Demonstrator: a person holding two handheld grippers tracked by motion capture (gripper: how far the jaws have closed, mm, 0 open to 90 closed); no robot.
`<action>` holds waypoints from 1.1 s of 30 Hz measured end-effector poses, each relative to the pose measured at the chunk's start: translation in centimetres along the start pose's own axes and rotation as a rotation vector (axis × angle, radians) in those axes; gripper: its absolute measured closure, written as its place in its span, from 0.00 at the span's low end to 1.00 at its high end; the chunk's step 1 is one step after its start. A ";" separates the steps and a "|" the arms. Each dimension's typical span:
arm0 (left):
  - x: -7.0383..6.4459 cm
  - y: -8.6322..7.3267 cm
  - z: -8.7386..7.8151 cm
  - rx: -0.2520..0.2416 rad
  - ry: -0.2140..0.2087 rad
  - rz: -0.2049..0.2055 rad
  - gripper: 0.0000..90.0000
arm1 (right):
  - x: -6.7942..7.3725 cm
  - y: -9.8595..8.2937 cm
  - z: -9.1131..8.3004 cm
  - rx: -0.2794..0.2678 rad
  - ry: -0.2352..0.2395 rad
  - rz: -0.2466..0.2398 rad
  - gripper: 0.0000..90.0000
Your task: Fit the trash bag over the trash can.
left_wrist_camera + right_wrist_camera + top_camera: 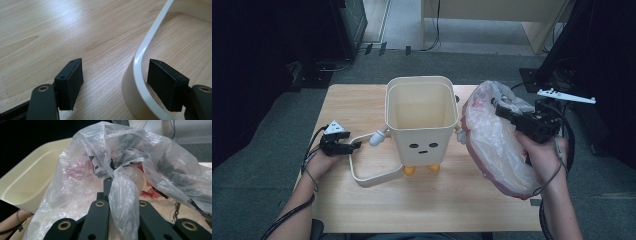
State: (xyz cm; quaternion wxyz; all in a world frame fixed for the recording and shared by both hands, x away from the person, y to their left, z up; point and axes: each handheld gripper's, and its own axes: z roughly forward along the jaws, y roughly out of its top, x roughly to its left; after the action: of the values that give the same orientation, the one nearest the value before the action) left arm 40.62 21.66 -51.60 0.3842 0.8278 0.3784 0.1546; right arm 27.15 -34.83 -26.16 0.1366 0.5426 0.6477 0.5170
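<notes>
we had the crinkly clear plastic bag (498, 141) pinched tight in our right gripper (512, 116), just right of the cream bin (421, 116); left gripper (348, 145) gaped wide around its white hoop (140, 75).

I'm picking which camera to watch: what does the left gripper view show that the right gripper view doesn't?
Left gripper view: the left tongs open over the wooden table, straddling the bin's white handle, which lies on the wood.

Right gripper view: the right tongs shut on the gathered clear plastic bag, reddish contents showing through.

Shared: the cream bin, a little of its wall in the left gripper view, its rim in the right gripper view.
</notes>
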 end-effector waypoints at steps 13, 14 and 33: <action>-0.1 0.0 0.0 0.001 0.004 0.003 0.32 | 3.3 3.3 -0.8 -0.043 0.059 -0.041 0.97; -0.1 0.0 0.0 0.002 0.005 0.004 0.32 | 3.6 3.6 -0.8 -0.044 0.066 -0.041 0.97; -0.1 0.0 0.0 0.002 0.005 0.002 0.32 | 9.0 7.1 3.9 0.009 0.189 -0.079 0.97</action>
State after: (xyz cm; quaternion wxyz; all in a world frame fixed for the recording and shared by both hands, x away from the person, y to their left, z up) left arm 40.60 21.61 -51.59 0.3824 0.8283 0.3784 0.1566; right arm 30.65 -26.09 -18.58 0.0924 0.4662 0.6810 0.5571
